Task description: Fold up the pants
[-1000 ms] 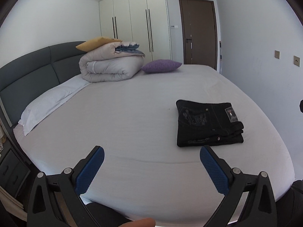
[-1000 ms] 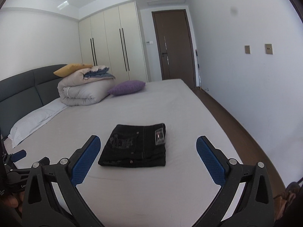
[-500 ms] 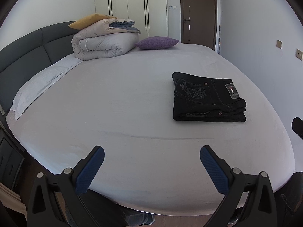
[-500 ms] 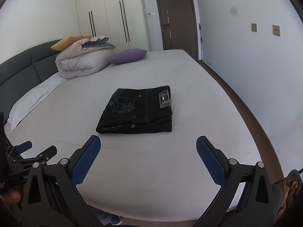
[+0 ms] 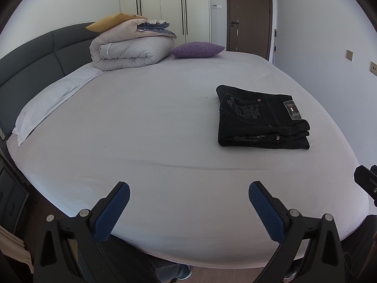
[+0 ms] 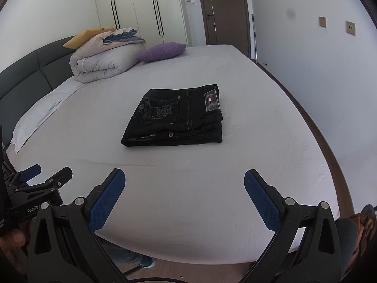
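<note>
Pants (image 5: 261,118) are sitting folded into a neat black rectangle on the bed (image 5: 153,129), over on the right side from my left wrist cam, back pocket embroidery and the waistband patch facing up. My left tongs (image 5: 189,210) hang over the near edge of the mattress, blue pads spread wide with nothing between them, well apart from the pants. Up by the grey headboard (image 5: 30,61) I can see a rolled-up duvet (image 5: 132,49) with a yellow cushion (image 5: 113,21) on top, and a purple cushion (image 5: 196,49) just beside it. A white pillow (image 5: 51,103) lies along the left edge. A bit of the other tool pokes in at the far right of this view.

Switching to the right wrist cam: the pants (image 6: 174,118) are pretty much dead ahead, flat on the sheet, folded edges stacked toward me. My right tongs (image 6: 184,198) are wide open too, empty, hovering above the foot of the bed and not touching the fabric. The left tongs (image 6: 44,176) show up low on the left, pads apart. Wardrobe doors (image 6: 141,9) and a brown door (image 6: 223,9) are at the back.
</note>
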